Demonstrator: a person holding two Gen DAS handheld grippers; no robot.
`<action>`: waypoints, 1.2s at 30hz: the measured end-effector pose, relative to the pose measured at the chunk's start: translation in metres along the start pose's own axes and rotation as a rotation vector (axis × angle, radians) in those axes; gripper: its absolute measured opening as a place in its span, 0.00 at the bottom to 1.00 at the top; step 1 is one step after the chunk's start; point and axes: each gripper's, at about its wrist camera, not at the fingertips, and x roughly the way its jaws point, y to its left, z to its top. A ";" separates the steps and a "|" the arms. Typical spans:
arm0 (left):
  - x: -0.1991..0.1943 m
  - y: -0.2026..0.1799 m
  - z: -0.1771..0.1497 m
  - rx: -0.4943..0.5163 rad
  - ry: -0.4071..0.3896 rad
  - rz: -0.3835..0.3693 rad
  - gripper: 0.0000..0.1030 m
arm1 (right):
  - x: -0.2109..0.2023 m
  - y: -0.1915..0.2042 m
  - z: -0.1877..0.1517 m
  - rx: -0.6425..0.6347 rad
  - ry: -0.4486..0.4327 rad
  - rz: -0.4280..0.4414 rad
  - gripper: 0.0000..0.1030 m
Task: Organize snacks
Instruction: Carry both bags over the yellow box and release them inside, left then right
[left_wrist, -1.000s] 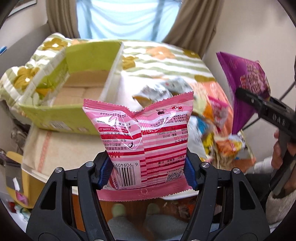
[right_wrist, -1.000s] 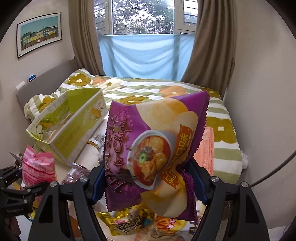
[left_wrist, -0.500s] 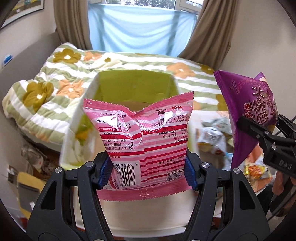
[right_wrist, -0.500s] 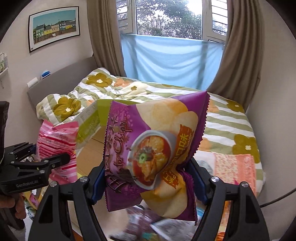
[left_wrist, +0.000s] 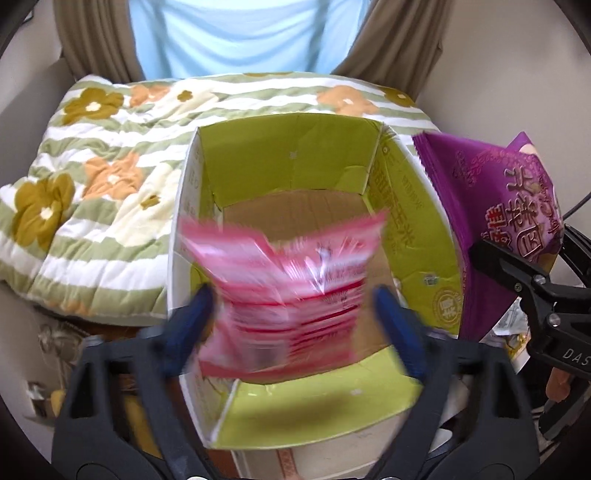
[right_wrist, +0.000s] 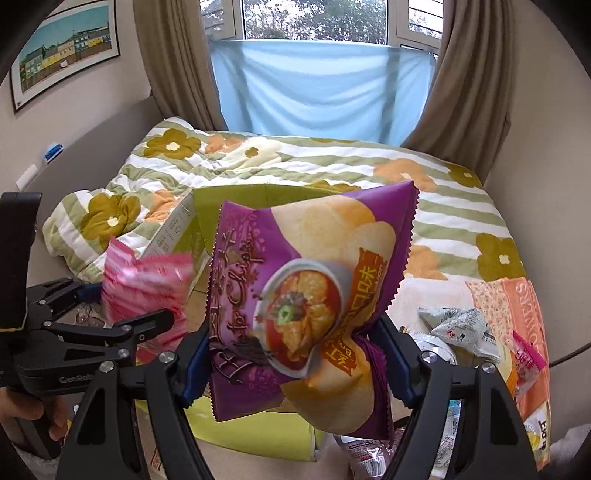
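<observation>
My left gripper (left_wrist: 291, 314): jaws opening, pink snack bag (left_wrist: 284, 291) between them but the pads look clear of it, blurred, over the green box (left_wrist: 406, 221) so it should fall in. My right gripper (right_wrist: 291, 365) clamps the purple chip bag (right_wrist: 306, 295) at 3 o'clock of the box, staged next. Loose snacks (right_wrist: 458, 328) wait farther right on the bed (right_wrist: 443, 206).
</observation>
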 end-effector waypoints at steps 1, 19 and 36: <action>-0.003 0.002 0.000 0.003 -0.016 0.002 1.00 | 0.002 0.001 0.000 0.001 0.009 -0.005 0.71; -0.041 0.040 -0.023 -0.144 -0.097 0.092 1.00 | 0.036 0.025 -0.004 -0.021 0.054 0.134 0.89; -0.068 0.033 -0.050 -0.173 -0.142 0.095 1.00 | 0.009 0.021 -0.023 -0.036 0.042 0.108 1.00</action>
